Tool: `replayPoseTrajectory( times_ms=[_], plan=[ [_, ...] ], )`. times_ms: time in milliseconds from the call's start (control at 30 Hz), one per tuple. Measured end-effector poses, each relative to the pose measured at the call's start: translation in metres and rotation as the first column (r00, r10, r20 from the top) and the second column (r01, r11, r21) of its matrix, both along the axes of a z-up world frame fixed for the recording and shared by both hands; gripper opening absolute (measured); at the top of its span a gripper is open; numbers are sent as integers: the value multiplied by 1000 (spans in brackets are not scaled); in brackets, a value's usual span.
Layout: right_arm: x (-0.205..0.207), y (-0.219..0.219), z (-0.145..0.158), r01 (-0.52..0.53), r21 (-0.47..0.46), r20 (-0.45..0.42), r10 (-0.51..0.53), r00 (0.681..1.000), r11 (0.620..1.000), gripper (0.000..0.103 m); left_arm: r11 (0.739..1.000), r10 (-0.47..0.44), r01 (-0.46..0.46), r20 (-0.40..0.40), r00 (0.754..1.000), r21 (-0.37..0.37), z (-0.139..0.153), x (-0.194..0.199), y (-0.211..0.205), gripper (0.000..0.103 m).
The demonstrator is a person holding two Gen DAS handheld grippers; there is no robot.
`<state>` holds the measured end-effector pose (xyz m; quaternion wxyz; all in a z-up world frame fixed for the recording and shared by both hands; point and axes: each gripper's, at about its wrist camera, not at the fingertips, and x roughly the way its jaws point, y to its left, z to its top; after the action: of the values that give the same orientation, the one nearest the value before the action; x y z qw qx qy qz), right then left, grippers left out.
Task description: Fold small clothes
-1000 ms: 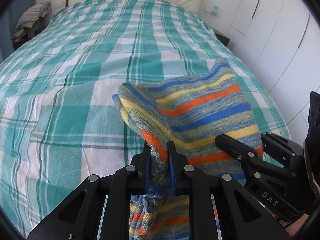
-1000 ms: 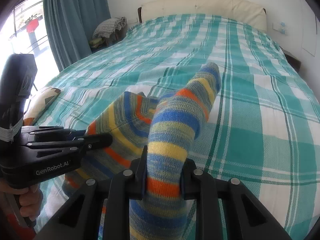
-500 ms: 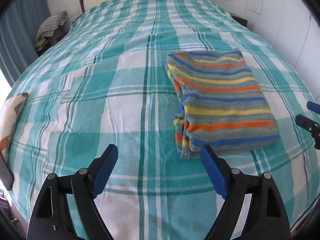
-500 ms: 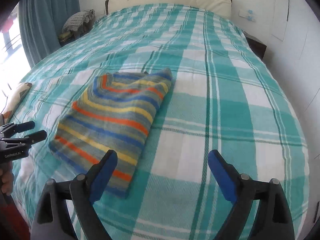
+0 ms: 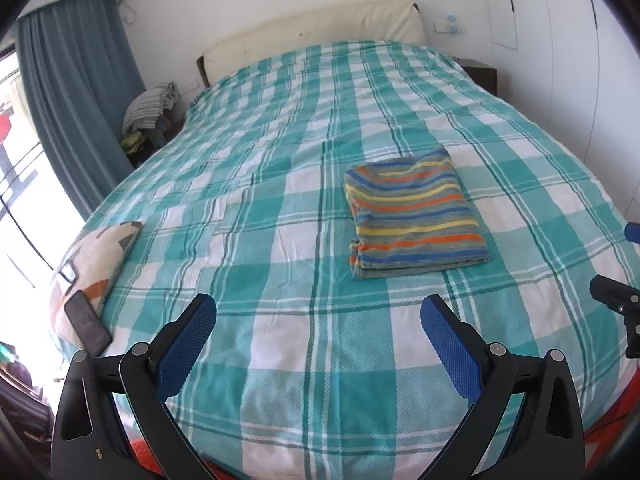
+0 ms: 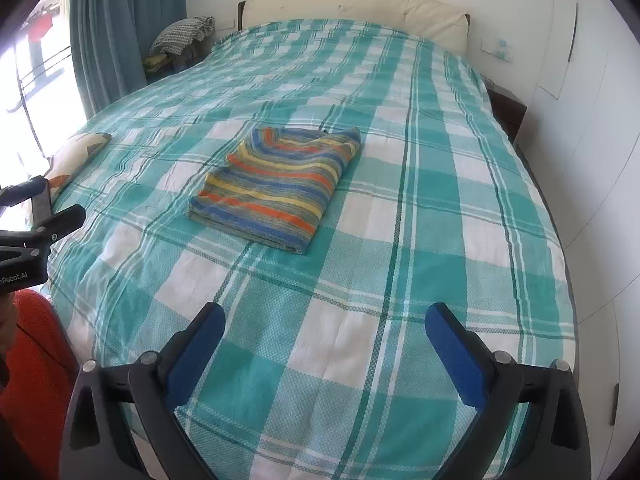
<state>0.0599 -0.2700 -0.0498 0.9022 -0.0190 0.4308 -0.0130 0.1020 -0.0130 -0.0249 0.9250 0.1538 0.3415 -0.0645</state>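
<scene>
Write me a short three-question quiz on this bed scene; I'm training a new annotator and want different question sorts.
1. True or false: the striped garment lies folded flat on the checked bedspread.
2. Multiple choice: what is between the fingers of the left gripper? A) the garment B) a phone C) nothing
3. Short answer: what dark flat thing rests on the patterned cushion at the bed's left edge?

Key
1. True. It sits as a neat rectangle, touched by neither gripper.
2. C. Its jaws are opening, with only bedspread seen through the gap; the right gripper is opening too, also with nothing in it.
3. A phone.
</scene>
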Motion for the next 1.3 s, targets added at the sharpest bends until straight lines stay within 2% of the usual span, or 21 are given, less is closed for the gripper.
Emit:
replayPoseTrajectory(
  times_ms=[133, 233, 600, 867, 1133, 1300],
  plan=[
    [-10, 8, 26, -4, 5, 18, 4, 1000, 1000, 101, 999, 9, -10, -19, 1000, -48, 11, -12, 4, 102],
    [-14, 15, 37, -10, -13, 34, 11, 999, 1000, 101, 998, 22, -23, -28, 999, -57, 15, -18, 4, 102],
    [-32, 23, 51, 10, -23, 36, -10, 999, 1000, 102, 997, 14, -19, -60, 998, -77, 27, -38, -1, 102],
    [-37, 23, 49, 33, -21, 10, -32, 999, 999, 102, 998, 11, -16, -65, 998, -64, 26, -40, -6, 102],
    [-42, 33, 51, 9, -19, 1, -9, 1000, 1000, 102, 998, -1, -3, -68, 998, -58, 24, -42, -7, 102],
    [-45, 38, 53, 8, -37, -8, -8, 1000, 999, 102, 1000, 6, -6, -44, 999, -8, 26, -46, -5, 102]
  ],
)
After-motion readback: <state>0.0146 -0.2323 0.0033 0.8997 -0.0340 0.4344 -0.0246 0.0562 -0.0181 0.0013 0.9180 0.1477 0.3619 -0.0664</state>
